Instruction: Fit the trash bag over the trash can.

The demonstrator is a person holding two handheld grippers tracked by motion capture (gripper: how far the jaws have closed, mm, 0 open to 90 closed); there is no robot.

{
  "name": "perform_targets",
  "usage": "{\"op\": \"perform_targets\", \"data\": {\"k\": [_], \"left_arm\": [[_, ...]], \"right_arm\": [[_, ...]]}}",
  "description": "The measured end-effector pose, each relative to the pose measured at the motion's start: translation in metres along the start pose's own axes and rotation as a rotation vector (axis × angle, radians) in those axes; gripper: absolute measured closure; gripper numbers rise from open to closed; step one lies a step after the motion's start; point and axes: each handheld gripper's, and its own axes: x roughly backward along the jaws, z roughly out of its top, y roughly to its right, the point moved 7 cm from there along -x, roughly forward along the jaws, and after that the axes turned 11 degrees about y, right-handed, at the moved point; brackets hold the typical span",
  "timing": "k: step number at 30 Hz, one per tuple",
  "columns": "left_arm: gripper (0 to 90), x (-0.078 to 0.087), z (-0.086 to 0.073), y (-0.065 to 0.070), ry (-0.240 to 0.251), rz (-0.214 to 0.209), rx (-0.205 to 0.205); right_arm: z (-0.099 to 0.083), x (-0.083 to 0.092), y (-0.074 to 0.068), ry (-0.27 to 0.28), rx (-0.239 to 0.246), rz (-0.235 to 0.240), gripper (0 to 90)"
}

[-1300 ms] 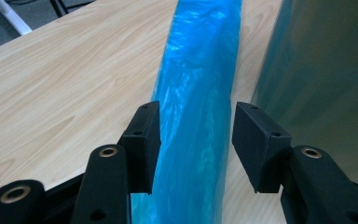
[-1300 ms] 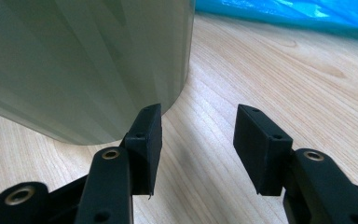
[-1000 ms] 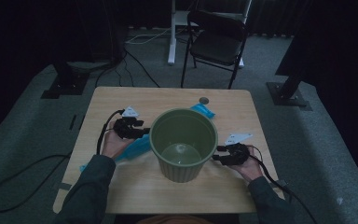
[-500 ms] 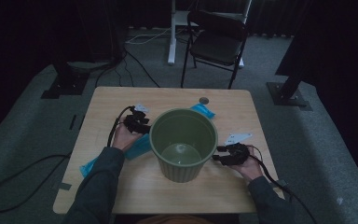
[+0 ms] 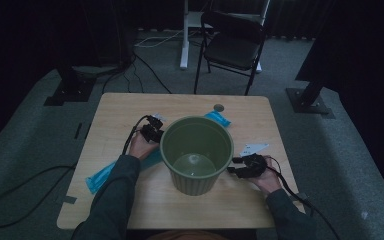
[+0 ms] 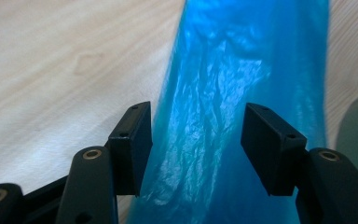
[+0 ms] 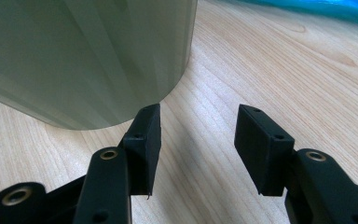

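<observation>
Jaws of both grippers gape, empty: left gripper (image 6: 196, 140) over one blue bag (image 6: 242, 70), just opened; right gripper (image 7: 196, 144) beside one green bin (image 7: 84, 56).

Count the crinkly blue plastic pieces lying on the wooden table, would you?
2: a long blue plastic strip lies left of the round green plastic bin, and a short blue piece lies just beyond its far rim. The bin may hide more.

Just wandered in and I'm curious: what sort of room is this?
Probably a workshop or recording studio, not a home: a lone wooden table on grey carpet, dark curtains around it, a folding chair and heavy stand bases at the sides.
</observation>
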Motion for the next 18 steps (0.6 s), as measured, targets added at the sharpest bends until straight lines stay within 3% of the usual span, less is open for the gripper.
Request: {"op": "perform_targets", "data": {"k": [5,9,10,11,12,13,14,15,16,18], "left_arm": [[42.8,-0.008,-0.001,0.004,-0.009,0.003,0.000],[44.8,-0.009,-0.003,0.009,-0.033,0.054,-0.093],[51.8,-0.008,-0.004,0.011,-0.040,0.068,-0.116],[51.8,-0.008,-0.004,0.013,-0.044,0.063,-0.119],[60.3,-0.007,-0.004,0.015,-0.046,0.060,-0.119],[60.3,-0.006,-0.005,0.016,-0.049,0.056,-0.123],[70.0,-0.006,-0.005,0.018,-0.048,0.048,-0.126],[70.0,-0.005,-0.006,0.019,-0.054,0.042,-0.132],[81.6,-0.004,-0.007,0.020,-0.054,0.028,-0.131],[84.6,-0.002,-0.009,0.020,-0.052,0.003,-0.112]], "right_arm": [[-0.001,0.001,0.000,-0.001,0.001,-0.002,50.4],[-0.001,0.000,0.000,-0.003,0.002,-0.004,50.4],[-0.001,0.000,0.000,-0.004,0.003,-0.004,50.4],[-0.001,0.000,0.000,-0.004,0.003,-0.004,50.4],[-0.001,0.000,0.000,-0.006,0.003,-0.004,50.4],[-0.001,0.000,0.000,-0.008,0.004,-0.004,50.4],[-0.001,0.000,0.000,-0.013,0.005,-0.006,50.4],[-0.001,0.000,0.000,-0.013,0.005,-0.006,50.4],[-0.002,0.000,-0.001,-0.017,0.006,-0.006,50.4],[-0.002,-0.001,0.000,-0.017,0.006,-0.006,50.4]]}}
